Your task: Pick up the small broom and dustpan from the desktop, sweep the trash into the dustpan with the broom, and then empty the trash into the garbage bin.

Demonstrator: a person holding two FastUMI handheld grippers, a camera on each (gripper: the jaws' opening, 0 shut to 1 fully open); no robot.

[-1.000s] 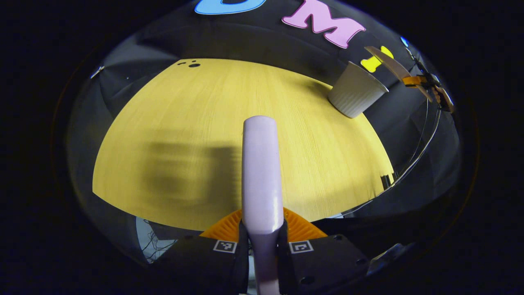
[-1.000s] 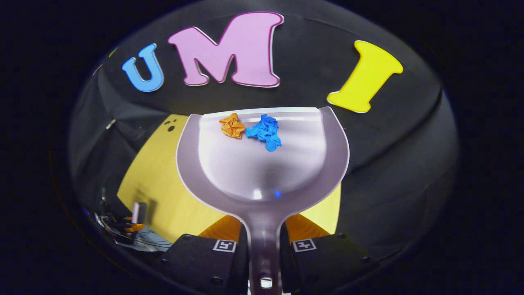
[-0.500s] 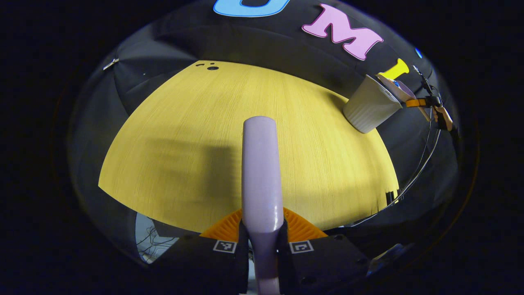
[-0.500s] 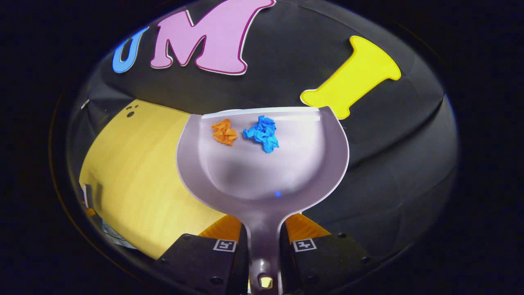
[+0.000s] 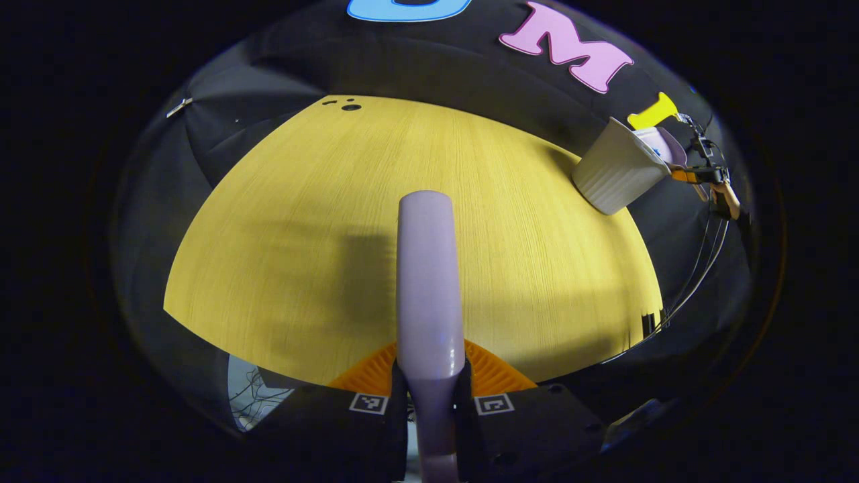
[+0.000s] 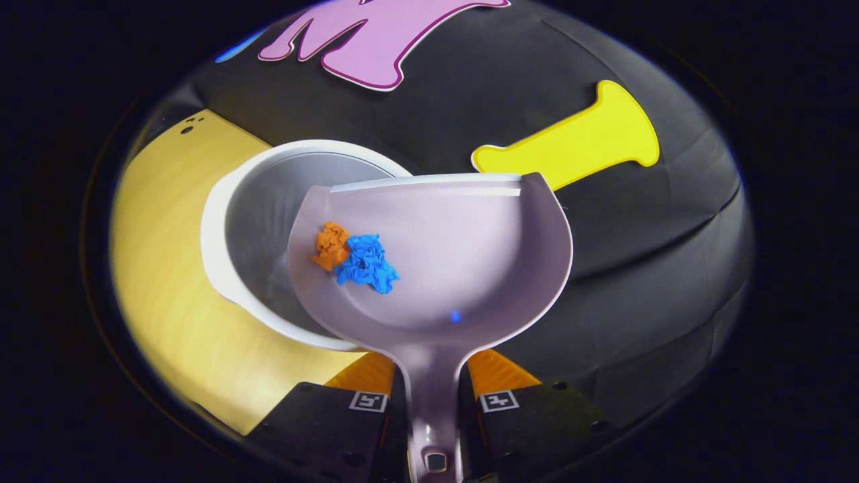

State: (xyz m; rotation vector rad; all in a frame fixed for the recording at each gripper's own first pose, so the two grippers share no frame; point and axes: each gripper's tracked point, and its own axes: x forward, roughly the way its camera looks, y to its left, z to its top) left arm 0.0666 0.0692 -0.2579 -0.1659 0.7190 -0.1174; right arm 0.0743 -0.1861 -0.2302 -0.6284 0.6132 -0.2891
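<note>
In the right gripper view my right gripper (image 6: 433,396) is shut on the handle of the pale lilac dustpan (image 6: 463,268). The pan is tilted to its left over the open white garbage bin (image 6: 235,221). An orange paper scrap (image 6: 330,245) and a blue paper scrap (image 6: 366,263) lie together at the pan's left side, above the bin's mouth. In the left gripper view my left gripper (image 5: 429,392) is shut on the lilac broom handle (image 5: 427,282), which points out over the yellow desktop (image 5: 302,221). Far right there, the bin (image 5: 616,176) stands with the dustpan (image 5: 661,144) at its rim.
The bin stands near the desktop's far right edge, close to the black cloth wall. Small dark holes (image 5: 349,106) mark the desktop's far edge. Cables (image 5: 698,255) hang past the table's right side. A shadow falls on the desktop's near half.
The right gripper has swung the dustpan over the bin and tipped it left. The two scraps slid from the pan's front lip to its left side. The left gripper barely moved.
</note>
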